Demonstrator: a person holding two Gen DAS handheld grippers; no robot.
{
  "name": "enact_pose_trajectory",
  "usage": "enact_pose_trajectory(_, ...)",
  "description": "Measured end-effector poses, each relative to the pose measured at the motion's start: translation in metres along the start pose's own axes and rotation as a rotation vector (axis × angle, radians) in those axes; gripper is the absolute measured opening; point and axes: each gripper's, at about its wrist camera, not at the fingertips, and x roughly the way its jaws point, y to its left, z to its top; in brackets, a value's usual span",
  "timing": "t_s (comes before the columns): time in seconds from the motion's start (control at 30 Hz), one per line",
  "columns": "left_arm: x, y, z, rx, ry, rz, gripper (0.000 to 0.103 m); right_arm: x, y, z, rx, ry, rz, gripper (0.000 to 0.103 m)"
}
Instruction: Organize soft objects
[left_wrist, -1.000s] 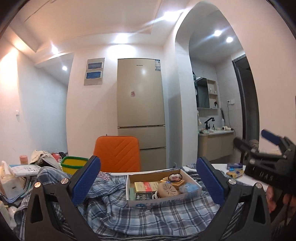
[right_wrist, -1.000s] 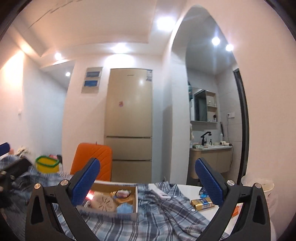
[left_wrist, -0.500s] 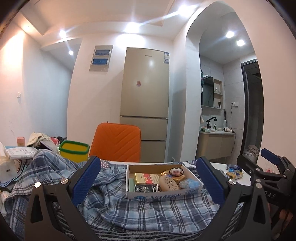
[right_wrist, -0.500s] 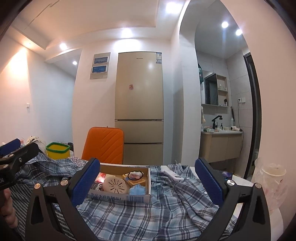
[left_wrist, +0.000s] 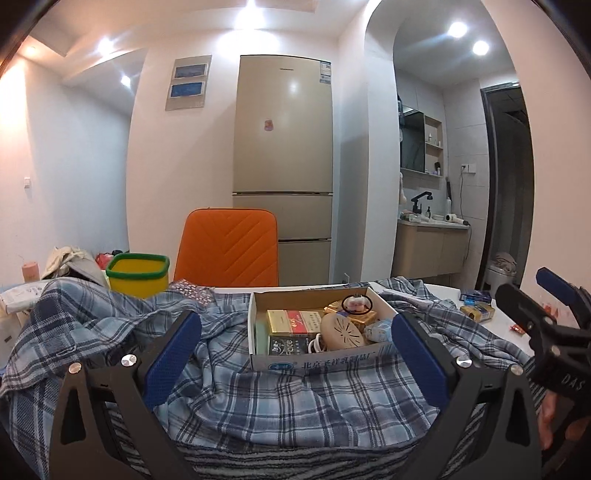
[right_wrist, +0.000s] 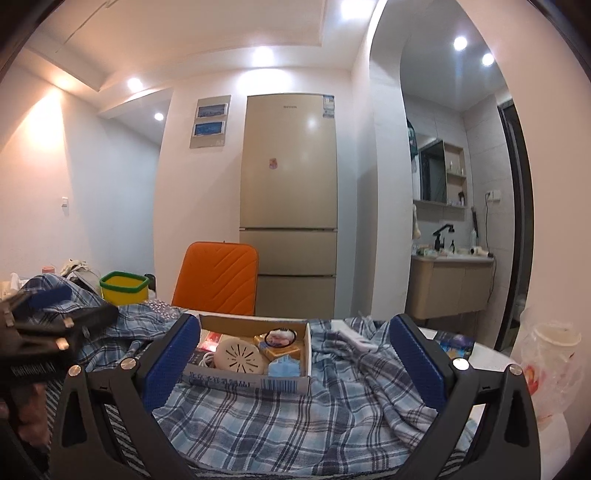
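Note:
A blue plaid shirt (left_wrist: 258, 398) lies crumpled across the table, also shown in the right wrist view (right_wrist: 295, 417). On top of it rests an open cardboard box (left_wrist: 314, 363) holding small packets and a round beige item; the right wrist view has the box (right_wrist: 243, 382) left of centre. My left gripper (left_wrist: 297, 356) hovers open just above the shirt, in front of the box, holding nothing. My right gripper (right_wrist: 295, 360) is open too, over the shirt and level with the box front. Each gripper appears at the edge of the other's view, held in a hand.
An orange chair (left_wrist: 227, 247) and a yellow bin with a green rim (left_wrist: 137, 273) stand behind the table, with a fridge (left_wrist: 282, 166) beyond. Small packs (left_wrist: 476, 310) lie at the right on the table. A bagged cup (right_wrist: 550, 354) sits far right. A striped cloth (left_wrist: 295, 454) lies below the shirt.
Both views have levelled and show more of the shirt and box. The right gripper has swung left, bringing the box between its fingers. Both grippers stayed open.

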Motion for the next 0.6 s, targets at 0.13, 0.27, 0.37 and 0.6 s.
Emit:
enact_pose_trajectory(0.13, 0.0014, -0.0046, -0.0030, 0.020, 0.008, -0.003, 0.103, 0.0019, -0.0059, -0.0012, 0.030, 0.015, -0.035, 0.103)
enact_pose_trajectory(0.27, -0.0016, -0.0070, -0.0023, 0.028, -0.005, 0.002, 0.103, -0.0005, -0.0039, -0.0014, 0.021, 0.011, -0.052, 0.103)
enact_pose_trajectory(0.37, -0.0043, -0.0039, -0.0020, 0.018, -0.017, 0.004, 0.103, -0.0030, -0.0036, -0.0018, 0.019, -0.003, -0.050, 0.103)
enact_pose_trajectory(0.6, -0.0069, -0.0050, -0.0015, 0.024, -0.034, 0.010, 0.103, -0.0037, -0.0051, -0.0031, 0.028, 0.002, -0.047, 0.103)
